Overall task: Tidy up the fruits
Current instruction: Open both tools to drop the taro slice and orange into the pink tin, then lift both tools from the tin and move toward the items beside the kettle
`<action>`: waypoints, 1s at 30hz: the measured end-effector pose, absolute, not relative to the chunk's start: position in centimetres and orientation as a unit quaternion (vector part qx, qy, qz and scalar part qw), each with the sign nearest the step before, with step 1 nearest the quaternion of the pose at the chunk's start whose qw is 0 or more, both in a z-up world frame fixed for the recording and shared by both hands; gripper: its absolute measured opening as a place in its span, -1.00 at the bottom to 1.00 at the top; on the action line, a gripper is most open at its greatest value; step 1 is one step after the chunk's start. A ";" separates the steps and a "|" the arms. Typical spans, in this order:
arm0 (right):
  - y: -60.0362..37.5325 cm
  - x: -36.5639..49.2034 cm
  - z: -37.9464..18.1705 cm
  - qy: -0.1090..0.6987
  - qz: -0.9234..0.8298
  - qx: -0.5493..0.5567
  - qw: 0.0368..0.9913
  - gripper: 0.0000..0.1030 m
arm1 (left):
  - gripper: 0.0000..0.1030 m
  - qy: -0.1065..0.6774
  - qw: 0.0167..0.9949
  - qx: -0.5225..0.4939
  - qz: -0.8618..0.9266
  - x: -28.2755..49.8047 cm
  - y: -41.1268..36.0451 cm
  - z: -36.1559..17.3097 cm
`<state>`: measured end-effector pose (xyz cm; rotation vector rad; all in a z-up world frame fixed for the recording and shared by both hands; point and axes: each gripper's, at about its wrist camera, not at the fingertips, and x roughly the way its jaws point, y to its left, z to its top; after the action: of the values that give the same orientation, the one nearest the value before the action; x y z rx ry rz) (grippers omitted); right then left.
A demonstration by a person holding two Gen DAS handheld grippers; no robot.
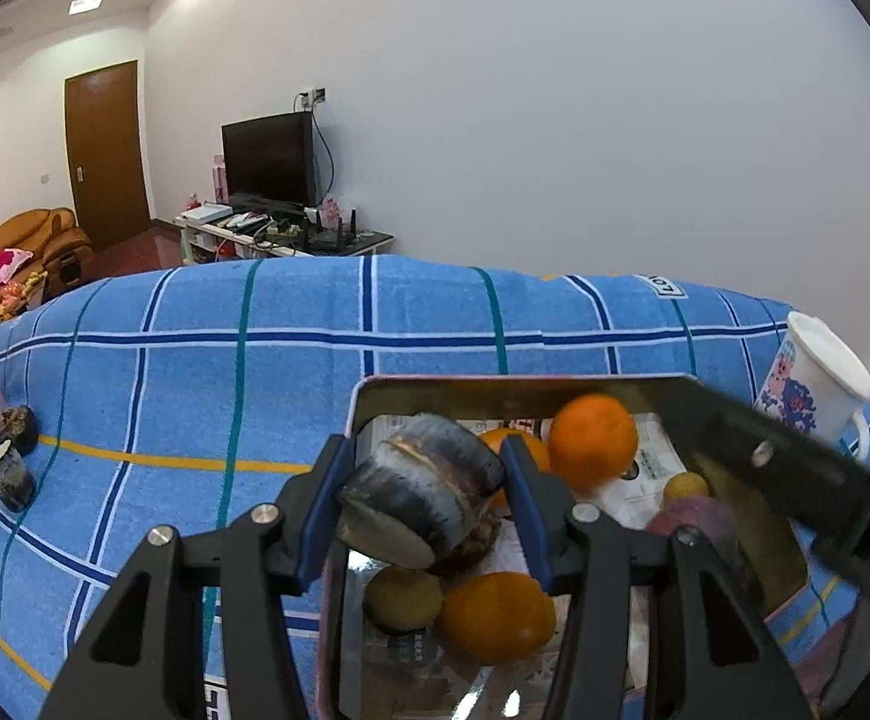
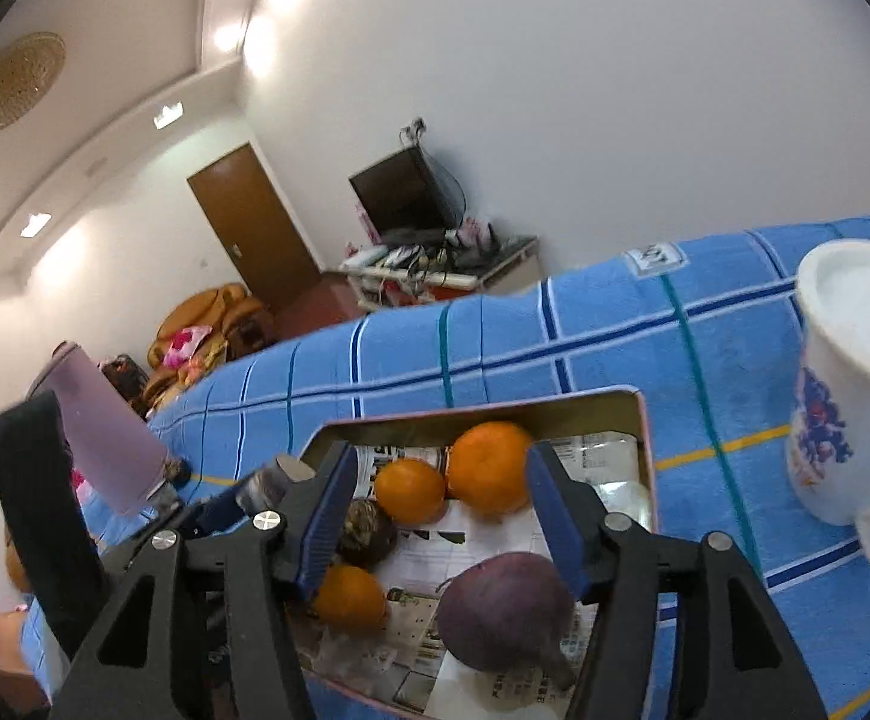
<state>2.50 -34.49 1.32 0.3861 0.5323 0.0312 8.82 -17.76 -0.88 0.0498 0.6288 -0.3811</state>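
Observation:
My left gripper (image 1: 426, 504) is shut on a dark grey cylindrical chunk (image 1: 423, 498), held over the near left part of an open metal tin (image 1: 369, 396) lined with newspaper. In the tin lie three oranges (image 1: 594, 441) (image 1: 498, 615) (image 2: 408, 489), a yellowish fruit (image 1: 402, 600) and a dark brown lump (image 2: 369, 531). My right gripper (image 2: 444, 519) stands open above the tin's near side. A round purple fruit (image 2: 504, 606) rests on the paper just below it, close to the right pad. One black finger of it (image 1: 765, 456) crosses the left wrist view.
The tin sits on a blue checked cloth (image 1: 195, 372). A white cartoon mug (image 2: 855, 390) stands right of the tin. A pink bottle (image 2: 105, 438) stands at the left, with two more dark chunks (image 1: 18, 429) (image 1: 9, 474) beside it.

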 end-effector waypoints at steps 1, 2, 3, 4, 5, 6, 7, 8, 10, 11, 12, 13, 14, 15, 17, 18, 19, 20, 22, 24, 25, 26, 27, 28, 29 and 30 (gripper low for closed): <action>-34.4 2.2 1.5 0.254 0.002 0.183 0.950 0.17 | 0.15 0.304 0.934 0.024 -0.187 8.7 -17.8 -0.8; -34.4 2.0 1.7 0.249 -0.010 0.176 0.952 0.17 | 0.42 0.296 0.936 0.022 -0.187 8.4 -17.9 -0.6; -34.5 1.8 1.9 0.244 -0.022 0.172 0.954 0.17 | 0.72 0.290 0.939 0.023 -0.184 8.1 -17.9 -0.5; -34.5 1.6 2.0 0.238 -0.036 0.168 0.956 0.17 | 0.86 0.279 0.944 0.025 -0.177 7.7 -18.0 -0.3; -34.5 1.4 2.1 0.232 -0.048 0.164 0.958 0.17 | 1.00 0.272 0.946 0.028 -0.173 7.5 -18.0 -0.2; -34.5 1.2 2.3 0.227 -0.057 0.160 0.959 0.18 | 1.00 0.263 0.949 0.031 -0.171 7.2 -18.1 0.0; -34.8 0.9 2.5 0.220 -0.066 0.154 0.961 0.18 | 1.00 0.257 0.951 0.036 -0.171 6.9 -18.2 0.1; -34.7 0.8 2.6 0.215 -0.072 0.150 0.962 0.18 | 1.00 0.252 0.952 0.042 -0.171 6.7 -18.4 0.2; -34.7 0.5 2.9 0.208 -0.083 0.143 0.964 0.18 | 1.00 0.244 0.954 0.052 -0.167 6.2 -18.6 0.4; -34.6 0.4 3.0 0.206 -0.088 0.140 0.964 0.18 | 1.00 0.240 0.955 0.056 -0.163 6.1 -18.7 0.4; -34.6 0.3 3.1 0.204 -0.093 0.138 0.965 0.19 | 1.00 0.236 0.957 0.057 -0.160 5.9 -18.6 0.5; -34.6 0.2 3.1 0.202 -0.098 0.136 0.965 0.20 | 1.00 0.232 0.958 0.057 -0.158 5.7 -18.6 0.6; -34.6 0.1 3.2 0.199 -0.103 0.134 0.965 0.30 | 1.00 0.228 0.960 0.056 -0.155 5.6 -18.5 0.7; -34.5 0.0 3.3 0.197 -0.107 0.131 0.966 0.40 | 1.00 0.224 0.961 0.055 -0.152 5.5 -18.3 0.8; -34.3 -0.3 3.5 0.189 -0.112 0.128 0.967 0.41 | 1.00 0.220 0.963 0.052 -0.148 5.3 -18.0 0.9; -34.1 -0.3 3.6 0.186 -0.113 0.125 0.968 0.41 | 1.00 0.220 0.963 0.051 -0.146 5.4 -17.9 1.0; -34.0 -0.4 3.6 0.184 -0.114 0.122 0.969 0.41 | 1.00 0.221 0.963 0.050 -0.146 5.3 -17.8 1.0; -33.9 -0.5 3.7 0.182 -0.118 0.118 0.969 0.41 | 1.00 0.223 0.963 0.050 -0.142 5.2 -17.8 1.0; -33.7 -0.9 3.8 0.173 -0.128 0.110 0.970 0.41 | 1.00 0.224 0.964 0.054 -0.134 5.1 -17.6 1.0; -33.6 -1.2 3.8 0.164 -0.142 0.103 0.971 0.49 | 1.00 0.214 0.968 0.062 -0.118 4.8 -17.5 1.2; -33.4 -1.5 3.8 0.157 -0.155 0.100 0.970 0.54 | 1.00 0.203 0.972 0.068 -0.099 4.5 -17.4 1.4; -33.3 -1.8 3.7 0.148 -0.166 0.096 0.970 0.59 | 1.00 0.194 0.975 0.072 -0.086 4.3 -17.2 1.5; -33.2 -2.0 3.7 0.141 -0.171 0.094 0.971 0.59 | 1.00 0.182 0.978 0.074 -0.076 4.0 -17.0 1.7; -33.0 -2.4 3.8 0.130 -0.176 0.090 0.972 0.59 | 1.00 0.172 0.980 0.074 -0.069 3.8 -16.8 1.9; -32.8 -2.7 3.8 0.120 -0.178 0.086 0.973 0.59 | 1.00 0.164 0.982 0.073 -0.063 3.6 -16.5 2.0; -32.6 -3.1 4.0 0.108 -0.178 0.081 0.975 0.59 | 1.00 0.156 0.984 0.072 -0.055 3.4 -16.2 2.1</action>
<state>-3.10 -32.65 3.96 0.1629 0.2179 -0.3592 3.35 -16.23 2.12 0.1447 0.3137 -0.1104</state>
